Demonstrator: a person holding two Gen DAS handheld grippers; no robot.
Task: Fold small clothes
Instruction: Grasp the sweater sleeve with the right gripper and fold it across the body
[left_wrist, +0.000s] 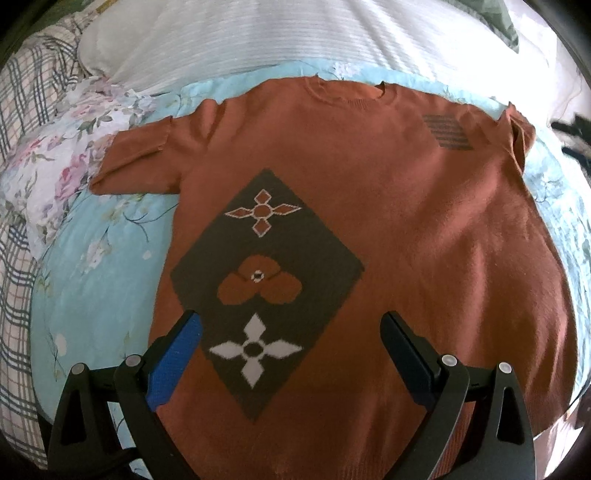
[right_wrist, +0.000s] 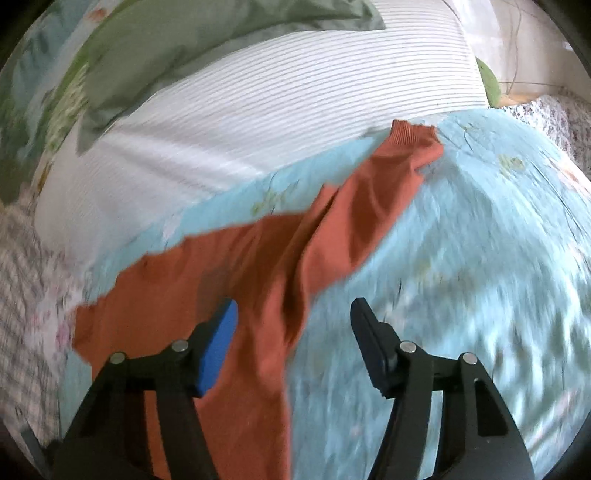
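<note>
Sweater (left_wrist: 388, 221): rust knit, ribbed cuffs, dark diamond panel, flat on floral bedspread (left_wrist: 92, 266) near striped pillow (left_wrist: 258, 37) | left gripper (left_wrist: 291, 354) fingers spread above hem | right gripper (right_wrist: 295, 339) spread over sleeve (right_wrist: 369, 206), empty

1. You have one rust-orange sweater (left_wrist: 388, 206) on the bed, with two sleeves: one (left_wrist: 136, 162) in the left wrist view, one (right_wrist: 373, 206) in the right.
2. One dark diamond panel (left_wrist: 266, 291) on it, holding three flower motifs.
3. One striped patch (left_wrist: 447, 131).
4. Two grippers: left gripper (left_wrist: 291, 325), right gripper (right_wrist: 295, 314), jaws apart on both.
5. One white ribbed pillow (right_wrist: 280, 110).
6. One green cloth (right_wrist: 221, 33).
7. One blue floral bedsheet (right_wrist: 480, 240).
</note>
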